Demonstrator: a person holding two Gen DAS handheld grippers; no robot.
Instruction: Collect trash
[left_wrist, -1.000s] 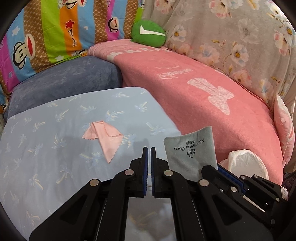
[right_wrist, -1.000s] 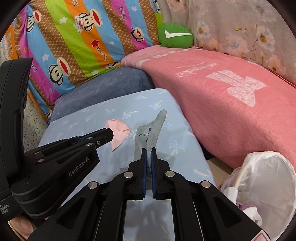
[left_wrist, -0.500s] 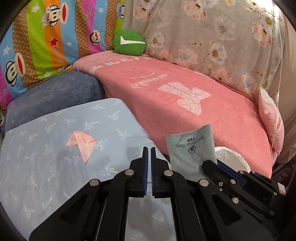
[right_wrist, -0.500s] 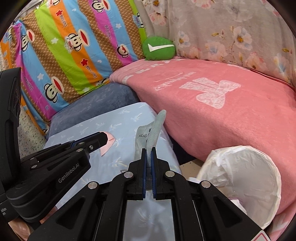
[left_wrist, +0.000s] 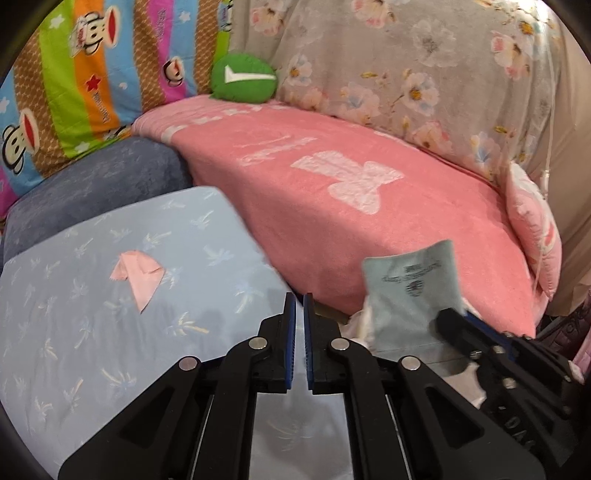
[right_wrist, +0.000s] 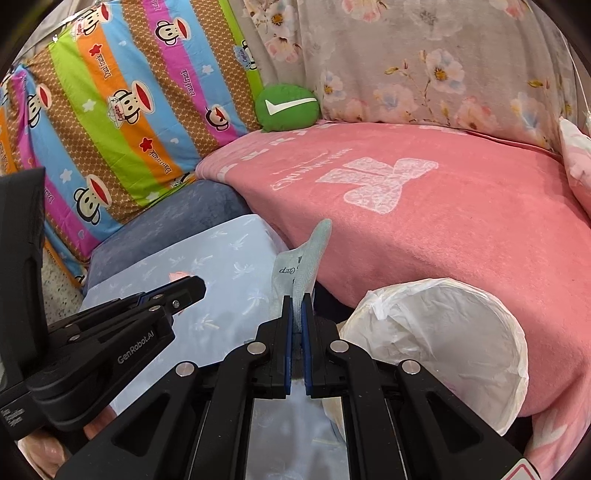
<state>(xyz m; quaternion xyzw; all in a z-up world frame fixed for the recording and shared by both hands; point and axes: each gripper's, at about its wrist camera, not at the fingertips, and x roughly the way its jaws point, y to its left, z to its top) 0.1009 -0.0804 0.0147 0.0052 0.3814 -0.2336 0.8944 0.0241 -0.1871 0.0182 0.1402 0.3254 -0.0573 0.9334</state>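
My right gripper (right_wrist: 294, 301) is shut on a grey-green cleaning cloth (right_wrist: 308, 254) with printed lettering. It holds the cloth upright, just left of a white-lined trash bin (right_wrist: 439, 343). The cloth also shows in the left wrist view (left_wrist: 410, 291), held by the right gripper (left_wrist: 452, 317) over the bin. My left gripper (left_wrist: 299, 301) is shut and empty above the light blue cushion (left_wrist: 92, 332). A pink cloth (left_wrist: 138, 275) lies on that cushion, left of and beyond the left gripper. In the right wrist view the left gripper (right_wrist: 194, 286) hides most of the pink cloth.
A pink blanket (right_wrist: 424, 206) covers the sofa seat behind the bin. A green round cushion (right_wrist: 287, 107), a striped monkey-print pillow (right_wrist: 122, 110) and floral fabric (right_wrist: 424, 62) stand at the back. A dark blue cushion (left_wrist: 92, 177) lies behind the light blue one.
Both grippers have swung to the right. The right gripper has carried the grey-green cloth off the blue cushion to beside the bin, which now fills more of its view.
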